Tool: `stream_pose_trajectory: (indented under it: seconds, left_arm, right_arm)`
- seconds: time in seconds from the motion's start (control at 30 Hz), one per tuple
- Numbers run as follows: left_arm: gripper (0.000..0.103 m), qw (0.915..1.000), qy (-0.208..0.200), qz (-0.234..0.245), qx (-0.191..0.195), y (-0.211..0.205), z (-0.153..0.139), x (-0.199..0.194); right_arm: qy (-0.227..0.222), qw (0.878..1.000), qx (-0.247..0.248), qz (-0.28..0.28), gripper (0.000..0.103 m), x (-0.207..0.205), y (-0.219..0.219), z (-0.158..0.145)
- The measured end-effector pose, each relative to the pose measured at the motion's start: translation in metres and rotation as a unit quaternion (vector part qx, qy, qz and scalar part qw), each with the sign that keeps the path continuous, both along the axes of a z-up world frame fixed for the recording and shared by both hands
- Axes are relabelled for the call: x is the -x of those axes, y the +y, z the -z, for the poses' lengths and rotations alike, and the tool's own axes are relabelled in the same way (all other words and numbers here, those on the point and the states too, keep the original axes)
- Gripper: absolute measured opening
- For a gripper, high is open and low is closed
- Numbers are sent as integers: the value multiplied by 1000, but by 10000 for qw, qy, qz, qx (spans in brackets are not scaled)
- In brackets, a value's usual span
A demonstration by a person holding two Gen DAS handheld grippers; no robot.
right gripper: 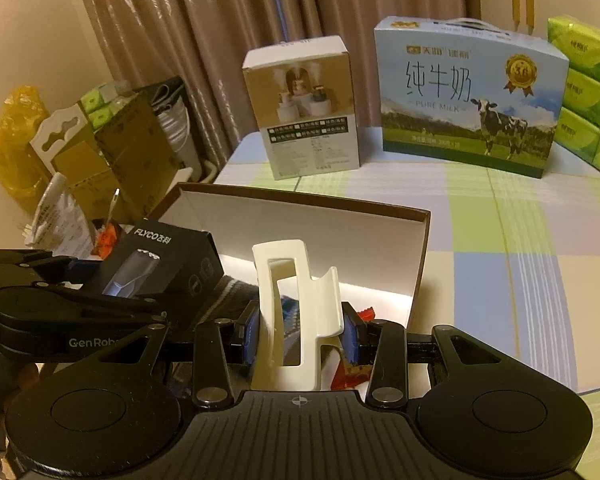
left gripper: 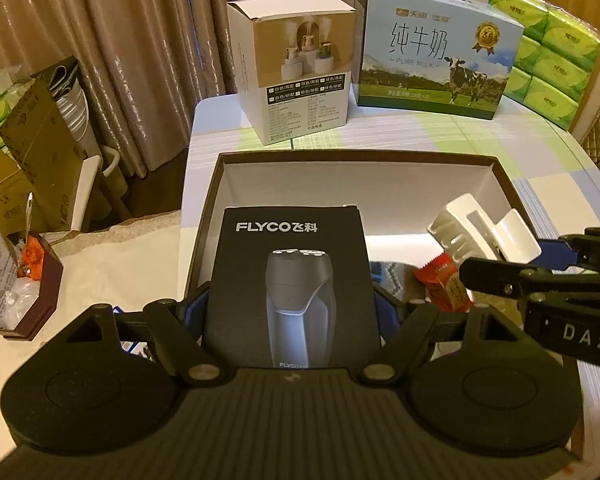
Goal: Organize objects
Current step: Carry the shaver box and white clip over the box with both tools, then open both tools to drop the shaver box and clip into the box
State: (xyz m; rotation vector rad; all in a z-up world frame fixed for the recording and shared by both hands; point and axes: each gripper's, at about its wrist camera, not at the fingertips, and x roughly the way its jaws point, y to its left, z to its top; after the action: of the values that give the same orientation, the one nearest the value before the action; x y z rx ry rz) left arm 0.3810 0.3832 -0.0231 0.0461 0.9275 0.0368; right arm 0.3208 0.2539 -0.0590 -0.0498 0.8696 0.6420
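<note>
My left gripper point(left gripper: 290, 312) is shut on a black FLYCO shaver box point(left gripper: 292, 272), its blue pads pressing the box's two sides. The box hangs tilted over the left half of an open brown box with a white inside point(left gripper: 356, 156). My right gripper point(right gripper: 300, 336) is shut on a white hair claw clip point(right gripper: 296, 300), held upright over the right half of the same open box point(right gripper: 320, 220). The left wrist view shows the clip point(left gripper: 484, 232) at the right. A red snack packet point(left gripper: 444, 284) and a dark patterned item lie inside, partly hidden.
Behind the open box stand a white-and-tan humidifier carton point(left gripper: 296, 76), a blue milk carton point(left gripper: 436, 52) and stacked green tissue packs point(left gripper: 552, 52) on the checked tablecloth point(right gripper: 500, 260). Off the table's left edge are cardboard boxes point(left gripper: 32, 152) and a small dark red box point(left gripper: 32, 280).
</note>
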Motion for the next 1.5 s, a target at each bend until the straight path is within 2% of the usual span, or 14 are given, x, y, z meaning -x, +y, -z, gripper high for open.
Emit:
stream_pose_trajectory:
  seconds: [0.33, 0.4, 0.5, 0.8, 0.9, 0.97, 1.03, 1.1, 1.27, 1.33, 1.5]
  left_arm:
    - [76, 9997, -15, 215, -63, -2, 11, -25]
    - [78, 9995, -124, 292, -77, -4, 9, -26]
    - [85, 9991, -230, 324, -142, -5, 5, -28]
    - [86, 9994, -181, 255, -118, 3, -2, -25]
    - [87, 9994, -210, 220, -147, 5, -5, -24]
    - [87, 9995, -202, 188, -130, 7, -5, -22]
    - [88, 9997, -182, 145, -85, 9, -6, -20]
    - [88, 9998, -194, 96, -41, 12, -8, -18]
    - [93, 9997, -203, 96, 14, 14, -12, -9]
    - [94, 9998, -206, 65, 20, 15, -13, -4]
    - [95, 9998, -183, 21, 88, 17, -16, 8]
  right_arm:
    - [73, 9999, 54, 117, 38, -17, 3, 6]
    - [99, 9999, 37, 136, 38, -19, 3, 7]
    - [111, 9999, 18, 116, 38, -21, 4, 7]
    - [197, 9997, -43, 124, 38, -26, 8, 11]
    - [187, 9994, -231, 151, 38, -28, 8, 11]
    - [172, 9990, -351, 201, 45, -29, 7, 11]
    - [80, 9989, -337, 309, 61, -29, 5, 8]
    - [61, 9988, -404, 280, 67, -29, 2, 7]
    - [-34, 9993, -345, 155, 73, -24, -6, 2]
    - [-116, 9995, -289, 110, 78, -19, -8, 0]
    - [-217, 9993, -314, 17, 82, -6, -16, -6]
